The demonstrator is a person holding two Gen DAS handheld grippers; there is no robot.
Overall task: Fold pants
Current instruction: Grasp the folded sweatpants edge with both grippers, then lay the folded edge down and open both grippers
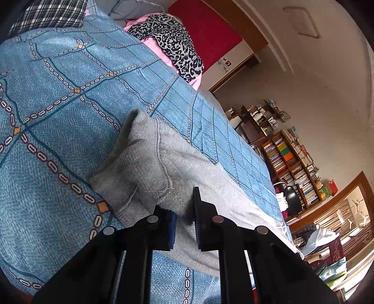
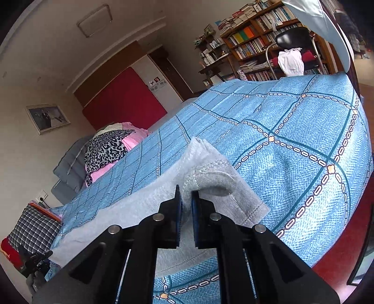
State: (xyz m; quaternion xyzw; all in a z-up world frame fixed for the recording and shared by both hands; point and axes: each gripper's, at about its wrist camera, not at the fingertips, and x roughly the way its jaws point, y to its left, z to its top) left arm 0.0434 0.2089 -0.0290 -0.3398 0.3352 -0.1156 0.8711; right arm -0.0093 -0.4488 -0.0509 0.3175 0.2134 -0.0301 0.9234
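Observation:
Grey fleece pants (image 1: 149, 163) lie on a bed with a blue chain-patterned cover (image 1: 58, 93). In the left wrist view my left gripper (image 1: 184, 205) is shut on a bunched fold of the grey pants at one end, lifted slightly off the cover. In the right wrist view my right gripper (image 2: 185, 198) is shut on the other end of the grey pants (image 2: 210, 173), where the hem curls over by the fingertips. The cloth between the two ends stretches along the near edge of the bed (image 2: 292, 140).
A leopard-print cloth (image 1: 173, 39) on pink bedding and a plaid pillow (image 1: 51, 16) lie at the head of the bed. Bookshelves (image 2: 257, 37), a black chair (image 2: 294, 39) and a red headboard panel (image 2: 126, 100) stand beyond the bed.

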